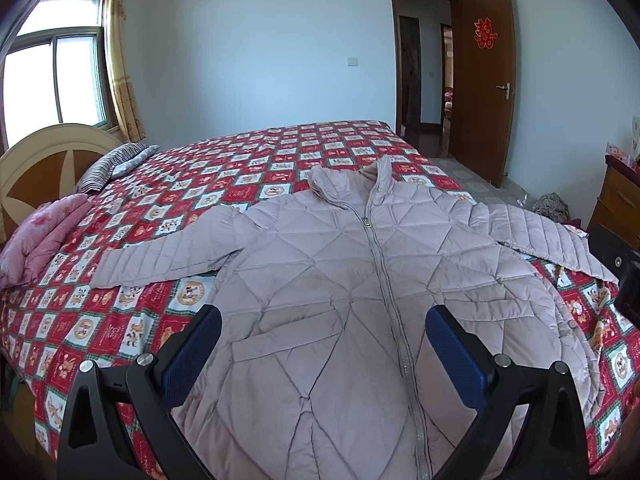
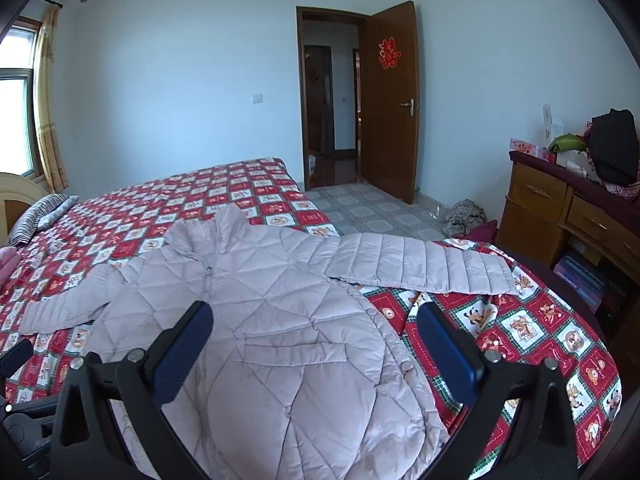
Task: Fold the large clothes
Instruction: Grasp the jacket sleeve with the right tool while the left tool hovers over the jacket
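A pale pink quilted jacket [image 1: 340, 280] lies flat and zipped on the bed, front up, collar toward the far side, both sleeves spread out sideways. My left gripper [image 1: 322, 320] hovers open above the jacket's lower front, its blue pads on either side of the zipper area. In the right wrist view the same jacket [image 2: 280, 320] fills the lower middle, with its right sleeve [image 2: 420, 268] stretched toward the bed edge. My right gripper [image 2: 314, 320] is open above the jacket's right hem side, holding nothing.
The bed [image 1: 280, 152] has a red patterned cover. A striped pillow [image 1: 112, 164] and a pink folded quilt [image 1: 40, 236] lie near the headboard. A wooden dresser [image 2: 560, 208] with clutter stands right, and an open door [image 2: 392, 100] beyond the tiled floor.
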A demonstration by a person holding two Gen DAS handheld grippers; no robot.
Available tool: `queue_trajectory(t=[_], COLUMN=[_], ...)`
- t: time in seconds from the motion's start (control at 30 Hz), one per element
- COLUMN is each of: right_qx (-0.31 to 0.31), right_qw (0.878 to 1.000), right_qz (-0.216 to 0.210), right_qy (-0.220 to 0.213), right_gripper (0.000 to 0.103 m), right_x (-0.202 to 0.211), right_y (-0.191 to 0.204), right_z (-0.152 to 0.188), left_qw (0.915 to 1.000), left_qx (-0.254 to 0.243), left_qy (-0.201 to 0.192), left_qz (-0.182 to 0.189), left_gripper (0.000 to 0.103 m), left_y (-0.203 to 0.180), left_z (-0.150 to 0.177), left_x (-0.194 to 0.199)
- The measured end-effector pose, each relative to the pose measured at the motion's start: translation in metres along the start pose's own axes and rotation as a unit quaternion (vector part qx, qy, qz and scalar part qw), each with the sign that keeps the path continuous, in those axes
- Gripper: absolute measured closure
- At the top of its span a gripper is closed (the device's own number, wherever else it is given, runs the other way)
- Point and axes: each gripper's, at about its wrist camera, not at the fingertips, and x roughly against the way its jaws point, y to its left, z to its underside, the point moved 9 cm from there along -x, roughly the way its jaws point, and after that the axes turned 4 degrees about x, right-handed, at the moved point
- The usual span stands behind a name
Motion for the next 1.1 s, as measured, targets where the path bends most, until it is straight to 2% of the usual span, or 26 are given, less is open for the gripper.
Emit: queue_trajectory(t=[0.37, 0.6, 0.73, 0.9, 1.0, 1.1], right_qx=[-0.01, -0.019, -0.017, -0.022, -0.026, -0.035], right_qw=[0.999, 0.997, 0.997, 0.994, 0.991, 0.988], right_qz=[0.02, 0.038, 0.053, 0.083, 0.11, 0.133], right_qy=[0.042, 0.063, 0.061, 0.065, 0.066, 0.07], right_gripper=[0.0, 0.0, 0.0, 0.0, 0.004, 0.006], right_x=[-0.052, -0.083, -0.096, -0.119, -0.134, -0.149], right_y=[-0.01, -0.025, -0.037, -0.064, -0.088, -0.112], right_z=[-0.008, -0.016, -0.024, -0.03, -0.033, -0.033], left_qw=[0.9996, 0.9996, 0.9995, 0.9994, 0.999, 0.9985], left_qx=[-0.01, -0.008, 0.006, 0.018, 0.01, 0.009], left_qy=[0.025, 0.022, 0.028, 0.019, 0.011, 0.022], left_qz=[-0.008, -0.019, -0.014, -0.024, -0.042, -0.05], left_gripper=[0.001, 0.001, 0.001, 0.001, 0.001, 0.001], left_y=[0.007, 0.029, 0.044, 0.058, 0.063, 0.067], left_z=[-0.01, -0.026, -0.04, -0.056, -0.062, -0.06], left_x=[-0.058, -0.093, -0.12, -0.155, -0.18, -0.207])
